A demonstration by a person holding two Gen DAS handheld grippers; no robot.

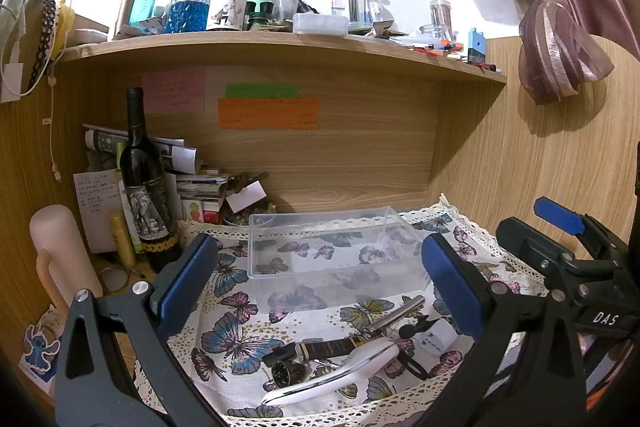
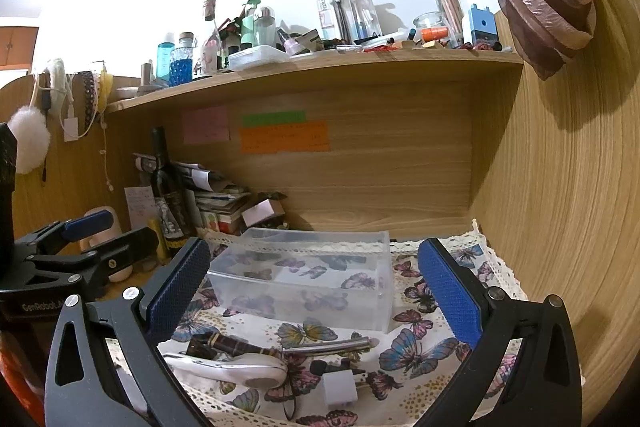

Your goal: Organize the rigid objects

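On the butterfly cloth, both the left gripper and right gripper hover wide open and empty, framing the clear plastic bin seemingly meant for the tobacco pipe.

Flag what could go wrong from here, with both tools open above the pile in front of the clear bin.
1. The white handle, brown pipe and metal rod overlap, so lifting one could drag another.
2. The empty clear bin looks light and may slide on the butterfly cloth if bumped.
3. The left tool and right tool are close together and could collide.
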